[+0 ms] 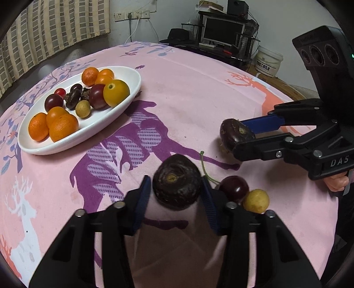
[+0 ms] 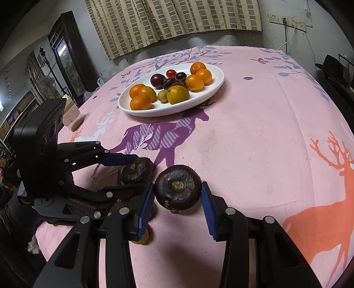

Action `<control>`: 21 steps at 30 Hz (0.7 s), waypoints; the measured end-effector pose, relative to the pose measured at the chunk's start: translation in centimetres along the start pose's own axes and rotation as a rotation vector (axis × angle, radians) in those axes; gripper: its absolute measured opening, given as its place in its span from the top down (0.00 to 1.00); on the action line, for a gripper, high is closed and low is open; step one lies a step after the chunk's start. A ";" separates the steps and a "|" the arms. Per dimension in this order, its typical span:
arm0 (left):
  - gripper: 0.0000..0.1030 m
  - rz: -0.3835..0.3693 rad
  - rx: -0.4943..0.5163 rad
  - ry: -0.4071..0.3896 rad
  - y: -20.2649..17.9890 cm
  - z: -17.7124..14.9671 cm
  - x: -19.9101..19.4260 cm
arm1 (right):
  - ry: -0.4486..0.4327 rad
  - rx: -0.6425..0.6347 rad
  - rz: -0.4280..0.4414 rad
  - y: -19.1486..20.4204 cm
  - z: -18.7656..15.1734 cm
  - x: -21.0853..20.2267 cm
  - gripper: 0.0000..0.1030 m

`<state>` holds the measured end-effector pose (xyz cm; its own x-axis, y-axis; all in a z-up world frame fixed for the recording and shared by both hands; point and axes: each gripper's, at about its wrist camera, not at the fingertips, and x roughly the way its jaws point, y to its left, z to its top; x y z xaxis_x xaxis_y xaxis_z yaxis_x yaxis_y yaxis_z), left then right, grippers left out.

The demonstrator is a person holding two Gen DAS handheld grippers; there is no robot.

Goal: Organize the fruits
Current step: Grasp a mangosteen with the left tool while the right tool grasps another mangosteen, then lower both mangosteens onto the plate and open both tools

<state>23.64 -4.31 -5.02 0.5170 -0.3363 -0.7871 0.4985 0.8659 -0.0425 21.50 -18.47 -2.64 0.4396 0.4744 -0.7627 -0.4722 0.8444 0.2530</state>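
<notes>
A white oval plate (image 1: pixel 130 73) (image 2: pixel 218 78) holds several oranges, dark plums, a yellow tomato and small fruits. My left gripper (image 1: pixel 176 188) (image 2: pixel 132 165) is shut on a dark brown water chestnut (image 1: pixel 177 185) (image 2: pixel 137 170), with both blue pads against its sides. My right gripper (image 2: pixel 178 192) (image 1: pixel 239 135) is shut on a second dark water chestnut (image 2: pixel 178 188) (image 1: pixel 234 134), just above the pink cloth. A dark cherry (image 1: pixel 234 188) with a green stem and a small yellow fruit (image 1: pixel 256 200) lie by my left gripper's right finger.
The table is covered by a pink cloth with deer prints (image 1: pixel 199 88) (image 2: pixel 254 133). A curtain (image 2: pixel 172 20) hangs behind the table. A monitor and shelf (image 1: pixel 223 28) and a white bucket (image 1: pixel 268 61) stand beyond the far edge.
</notes>
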 end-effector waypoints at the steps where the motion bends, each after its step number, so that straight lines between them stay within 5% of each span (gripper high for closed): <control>1: 0.58 -0.006 -0.011 0.001 0.2 -0.1 -0.2 | 0.002 0.001 0.001 0.0 0.0 0.0 0.58; 6: 0.58 0.002 -0.043 -0.013 0.8 -0.7 -1.8 | 0.003 0.002 -0.004 -0.2 0.1 0.3 0.58; 12: 0.59 0.034 -0.149 -0.162 4.4 1.3 -6.1 | -0.058 -0.030 0.059 1.2 2.2 0.1 0.58; 17: 0.59 0.156 -0.308 -0.265 9.7 4.7 -6.7 | -0.195 -0.020 -0.015 2.4 8.1 0.9 0.58; 21: 0.59 0.228 -0.390 -0.257 13.5 7.0 -4.7 | -0.226 -0.004 -0.063 2.2 12.5 3.8 0.58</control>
<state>32.79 6.35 2.37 0.7611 -0.1608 -0.6284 0.0821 0.9849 -0.1526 31.65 -11.69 2.51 0.6280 0.4647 -0.6242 -0.4415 0.8733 0.2060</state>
